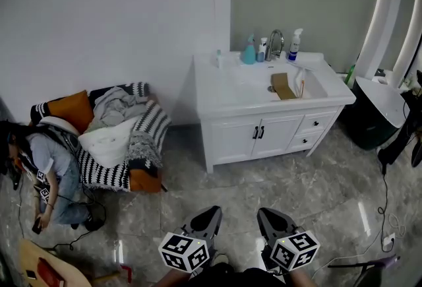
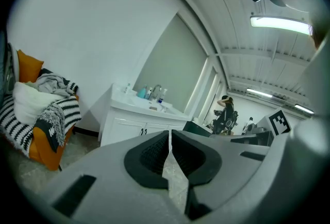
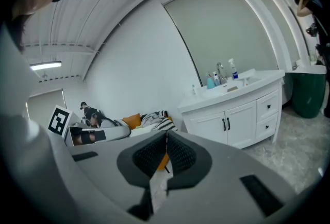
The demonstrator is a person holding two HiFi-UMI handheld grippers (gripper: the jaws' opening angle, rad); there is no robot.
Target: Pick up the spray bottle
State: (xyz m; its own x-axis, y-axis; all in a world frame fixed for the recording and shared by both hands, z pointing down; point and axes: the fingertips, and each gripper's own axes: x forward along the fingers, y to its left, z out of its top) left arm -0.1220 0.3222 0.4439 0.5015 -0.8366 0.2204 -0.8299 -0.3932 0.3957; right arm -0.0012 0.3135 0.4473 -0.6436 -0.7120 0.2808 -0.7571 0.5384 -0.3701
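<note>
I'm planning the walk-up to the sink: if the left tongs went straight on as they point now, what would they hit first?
Likely the doors of the white vanity cabinet; only floor lies between. The left tongs seem tilted slightly down, so the floor may come first.

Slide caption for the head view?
Left gripper and right gripper, shut, face the vanity; white spray bottle stands right of the faucet.

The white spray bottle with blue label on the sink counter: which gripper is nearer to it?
Right. In the head view the right gripper sits below the white spray bottle with blue label, slightly to its left; the left gripper is further left. Both are far from it.
</note>
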